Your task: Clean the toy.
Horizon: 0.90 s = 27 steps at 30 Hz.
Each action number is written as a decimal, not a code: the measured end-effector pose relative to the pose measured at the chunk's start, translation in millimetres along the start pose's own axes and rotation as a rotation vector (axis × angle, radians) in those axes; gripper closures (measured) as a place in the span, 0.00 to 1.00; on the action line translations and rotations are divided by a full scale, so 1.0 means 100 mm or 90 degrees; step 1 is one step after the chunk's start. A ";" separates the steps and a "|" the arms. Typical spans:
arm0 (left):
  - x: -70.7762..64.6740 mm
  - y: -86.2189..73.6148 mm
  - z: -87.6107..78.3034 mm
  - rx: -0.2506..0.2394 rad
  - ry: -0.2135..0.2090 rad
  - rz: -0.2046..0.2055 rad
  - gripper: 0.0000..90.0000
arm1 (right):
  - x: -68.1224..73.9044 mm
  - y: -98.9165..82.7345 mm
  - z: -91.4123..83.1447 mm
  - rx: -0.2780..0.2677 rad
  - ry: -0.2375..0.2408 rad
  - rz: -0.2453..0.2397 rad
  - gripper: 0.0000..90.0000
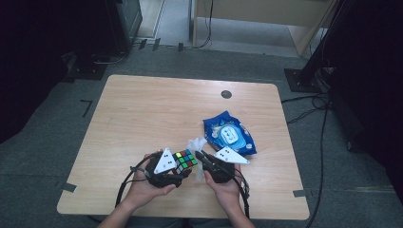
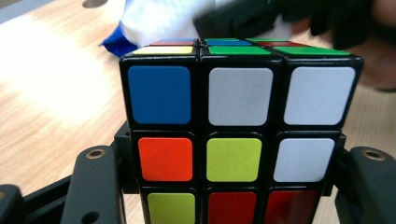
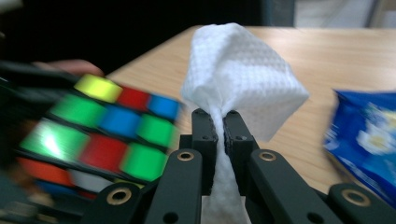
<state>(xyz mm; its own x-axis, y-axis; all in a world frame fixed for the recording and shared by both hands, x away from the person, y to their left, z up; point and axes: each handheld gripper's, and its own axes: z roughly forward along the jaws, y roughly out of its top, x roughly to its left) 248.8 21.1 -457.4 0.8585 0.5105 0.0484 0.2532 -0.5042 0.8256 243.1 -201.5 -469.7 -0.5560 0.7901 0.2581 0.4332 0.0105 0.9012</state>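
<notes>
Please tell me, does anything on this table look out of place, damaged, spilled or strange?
Nothing stands out. The left gripper clamps a scrambled cube, the right gripper pinches a white wipe, and the blue wipe pack lies flat on the table. No spill or damage shows.

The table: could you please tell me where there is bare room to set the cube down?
The table is bare across its far half and left side, beyond the cube. It is crowded near the front, between the cube, the wipe and the blue packet.

Cube [image 3: 100,135] motion-blurred in right gripper view, bottom row cut off in left gripper view.
</notes>
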 end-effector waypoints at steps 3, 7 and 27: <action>0.05 0.00 -0.03 -0.004 0.001 -0.009 0.38 | -0.12 -0.03 0.03 0.024 -0.011 0.018 0.96; 0.15 -0.03 -0.06 -0.004 0.006 -0.027 0.38 | -0.23 0.00 0.01 0.038 -0.034 0.017 0.73; 0.15 -0.01 -0.09 -0.033 -0.038 -0.041 0.38 | 0.14 0.08 -0.03 0.007 0.056 -0.013 1.00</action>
<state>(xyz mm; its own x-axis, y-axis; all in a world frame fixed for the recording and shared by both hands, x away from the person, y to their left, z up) 257.7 36.0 -452.7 0.8665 0.4977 -0.0387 0.2877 -0.4344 0.8536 236.9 -192.1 -457.9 -0.6245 0.7330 0.2695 0.4283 0.0330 0.9030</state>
